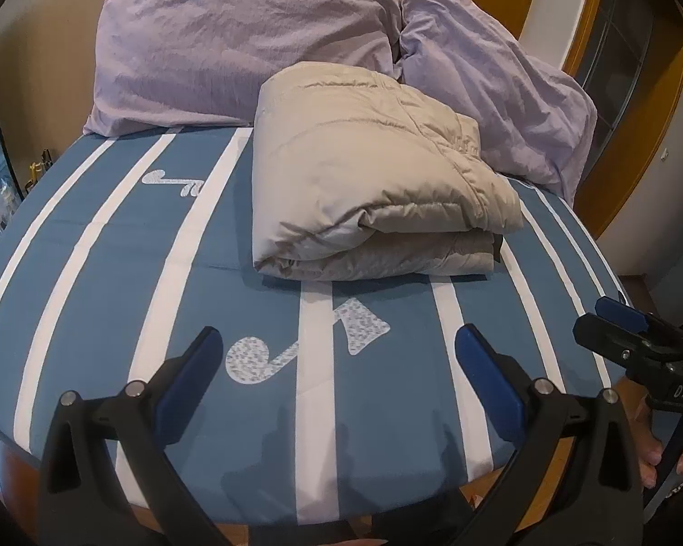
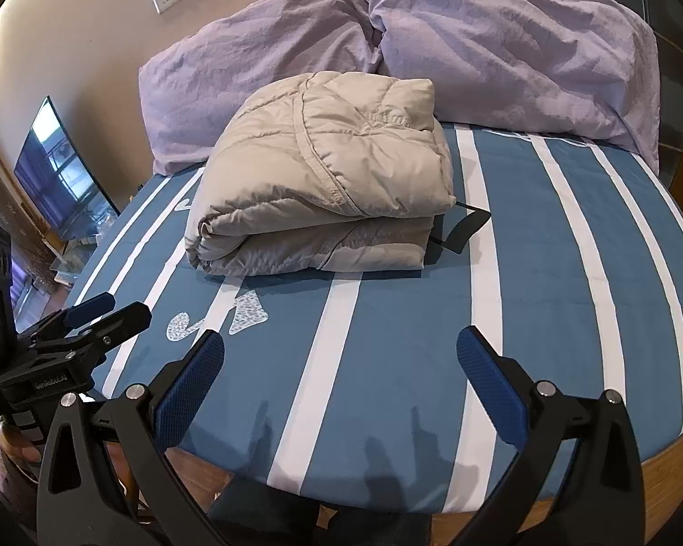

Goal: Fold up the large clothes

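Beyond both grippers' spread, empty fingers [image 1: 214,350], the folded beige jacket [image 1: 369,191] lies on the striped bed [image 1: 91,250].

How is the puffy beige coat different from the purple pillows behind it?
The beige coat is folded into a neat stack; the purple pillows are loose and crumpled. The coat lies flat mid-bed; the pillows lean at the head end. The coat is quilted with stitched seams; the pillows are plain wrinkled cloth. Both rest on the striped blue bedspread.
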Motion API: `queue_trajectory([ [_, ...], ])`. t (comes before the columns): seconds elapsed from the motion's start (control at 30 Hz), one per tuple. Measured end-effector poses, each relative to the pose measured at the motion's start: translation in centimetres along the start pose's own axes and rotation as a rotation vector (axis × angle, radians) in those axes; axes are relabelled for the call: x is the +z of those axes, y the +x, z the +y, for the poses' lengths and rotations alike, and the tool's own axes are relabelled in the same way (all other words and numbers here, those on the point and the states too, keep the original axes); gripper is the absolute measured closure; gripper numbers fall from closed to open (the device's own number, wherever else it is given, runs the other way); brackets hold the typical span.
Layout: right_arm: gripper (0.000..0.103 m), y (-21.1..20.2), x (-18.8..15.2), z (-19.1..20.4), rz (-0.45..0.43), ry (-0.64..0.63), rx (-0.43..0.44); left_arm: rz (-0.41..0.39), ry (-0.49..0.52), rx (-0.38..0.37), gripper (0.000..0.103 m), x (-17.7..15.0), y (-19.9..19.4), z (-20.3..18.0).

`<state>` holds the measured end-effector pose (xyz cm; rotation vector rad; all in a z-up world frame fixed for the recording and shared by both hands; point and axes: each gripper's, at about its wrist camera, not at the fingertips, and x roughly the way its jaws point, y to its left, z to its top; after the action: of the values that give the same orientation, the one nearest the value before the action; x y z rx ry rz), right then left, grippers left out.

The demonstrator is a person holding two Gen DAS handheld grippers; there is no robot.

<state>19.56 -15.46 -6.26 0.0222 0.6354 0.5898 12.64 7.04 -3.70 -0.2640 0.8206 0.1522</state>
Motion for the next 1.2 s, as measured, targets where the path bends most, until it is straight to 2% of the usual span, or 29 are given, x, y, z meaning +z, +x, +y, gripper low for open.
queue_trajectory([
  [1.2,0.001,0.58,-0.27,0.31,0.015,0.010,0.020,0.011,0.009,0.009,0.002,-0.05,0.74,-0.50],
])
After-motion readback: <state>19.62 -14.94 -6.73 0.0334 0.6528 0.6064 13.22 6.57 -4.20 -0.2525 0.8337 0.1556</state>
